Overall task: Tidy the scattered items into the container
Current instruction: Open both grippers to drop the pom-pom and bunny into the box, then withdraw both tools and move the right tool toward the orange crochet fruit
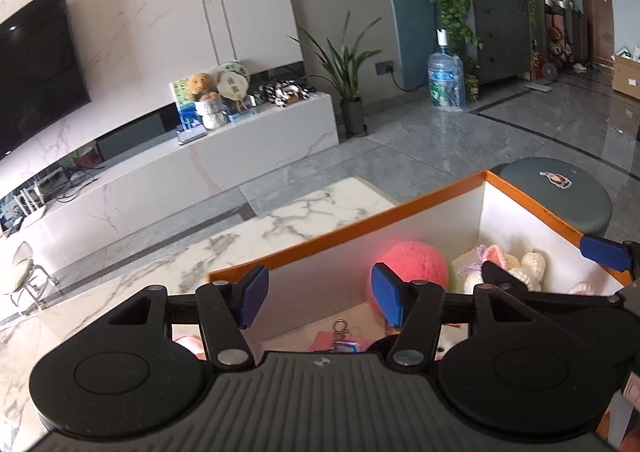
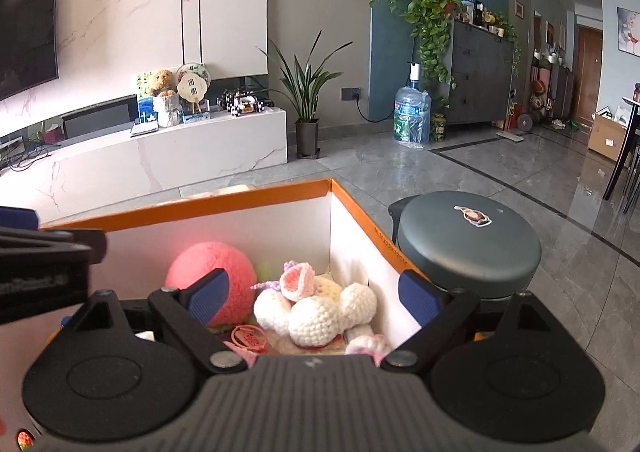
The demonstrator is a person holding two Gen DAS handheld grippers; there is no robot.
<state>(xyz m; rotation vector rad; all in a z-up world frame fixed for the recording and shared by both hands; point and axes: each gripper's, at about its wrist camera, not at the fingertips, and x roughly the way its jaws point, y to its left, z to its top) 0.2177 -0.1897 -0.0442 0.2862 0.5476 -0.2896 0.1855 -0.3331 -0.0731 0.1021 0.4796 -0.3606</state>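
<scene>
Orange-rimmed box [image 2: 224, 199] sat on marble counter [image 1: 168, 264], far corner at 12 o'clock. Inside: pink ball [image 2: 224, 264] at 10 o'clock, crochet toy [image 2: 320, 312] beside it, keyring [image 1: 340, 328]. Left claw [image 1: 320, 298] and right claw [image 2: 316, 294] both spread wide, empty, above box. Grey stool [image 2: 472, 248] just beyond right wall; open floor [image 2: 500, 171] past it.

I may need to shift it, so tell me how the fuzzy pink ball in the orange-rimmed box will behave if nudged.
The fuzzy pink ball is round, so it probably rolls until it meets the orange-rimmed box wall or the cream crocheted toy. Its woolly surface suggests it is soft, light and unlikely to slip.
</scene>
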